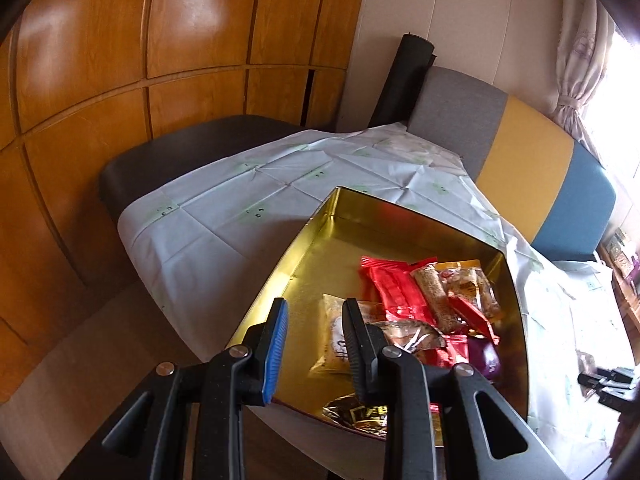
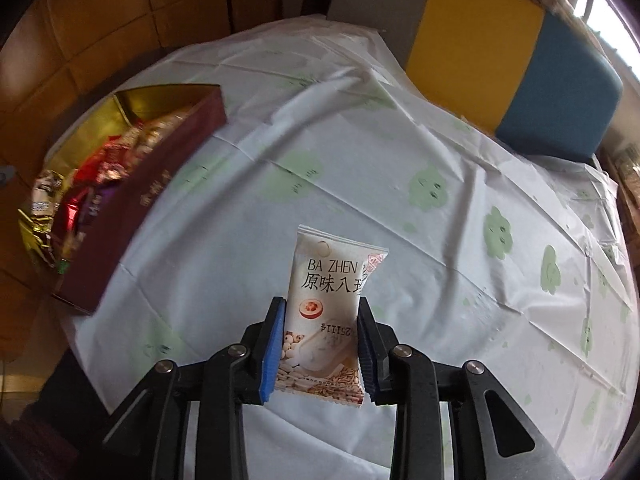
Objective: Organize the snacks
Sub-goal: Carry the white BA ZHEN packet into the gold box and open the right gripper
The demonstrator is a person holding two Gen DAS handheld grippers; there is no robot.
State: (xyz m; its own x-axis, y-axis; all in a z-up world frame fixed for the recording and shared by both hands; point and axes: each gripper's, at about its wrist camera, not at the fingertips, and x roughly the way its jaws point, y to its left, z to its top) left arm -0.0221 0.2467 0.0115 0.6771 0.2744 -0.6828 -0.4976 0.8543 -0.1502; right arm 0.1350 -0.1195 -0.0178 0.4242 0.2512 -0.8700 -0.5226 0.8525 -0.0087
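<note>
Black fingers with blue pads fill the bottom of both views. On the right wrist view the right gripper [image 2: 320, 312] pinches a white packet [image 2: 328, 312] by its lower half, one pad against each long edge, and the packet stands upright between them above the tablecloth [image 2: 400, 140]. Its face carries "BA ZHEN", a line of Chinese characters, a round fruit picture, a date stamp and a band of seeds and grains at the bottom; the top edge is crimped.

Only this view shows the tin [image 2: 160, 168] from outside: a dark red wall with gold lettering, gold lining, sitting at the cloth's left edge, well apart from the held packet, and blurred.

Seen from the left wrist, the tin's inside is plain: a gold floor, bare at the far end, with snacks [image 1: 420, 312] heaped at the near right: red wrappers, a clear-wrapped grain bar, a purple piece, a beige pack and crumpled gold foil by the near rim. The left gripper [image 1: 316, 312] hovers over the tin's near part, its jaws narrowly parted with nothing between the pads [image 1: 276, 344]; whether a finger touches a wrapper I cannot tell. At this view's right edge a dark, blurred bit of the other gripper shows.

A grey, yellow and blue cushion [image 2: 500, 60] lies beyond the cloth.
</note>
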